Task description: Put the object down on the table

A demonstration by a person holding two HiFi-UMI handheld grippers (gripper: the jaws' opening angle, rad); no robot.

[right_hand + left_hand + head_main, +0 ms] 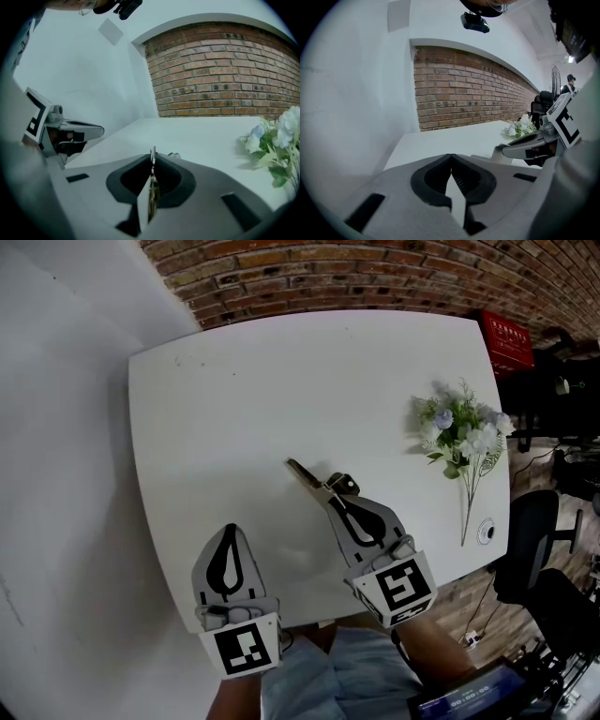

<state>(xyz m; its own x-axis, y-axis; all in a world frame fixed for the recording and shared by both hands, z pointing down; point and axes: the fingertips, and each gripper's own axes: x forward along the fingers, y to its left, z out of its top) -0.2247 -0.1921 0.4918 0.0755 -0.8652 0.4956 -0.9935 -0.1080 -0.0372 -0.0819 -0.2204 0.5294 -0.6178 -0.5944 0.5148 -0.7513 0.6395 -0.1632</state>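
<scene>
My right gripper (335, 493) is shut on a thin flat metal object (305, 473) that sticks out past its tips toward the middle of the white table (281, 381). In the right gripper view the object (152, 180) stands edge-on between the pads, brassy lower down. Whether it touches the tabletop I cannot tell. My left gripper (228, 531) hangs over the near left edge, shut, its tips (451, 157) meeting with nothing between them. Each gripper shows in the other's view: the right gripper (508, 149) and the left gripper (98, 131).
A bunch of white and pale blue flowers (461, 432) lies at the table's right side, with a small round white thing (485, 532) near its stems. A brick wall (375, 273) runs behind. A red box (506, 341) and a black chair (530, 540) stand off the right edge.
</scene>
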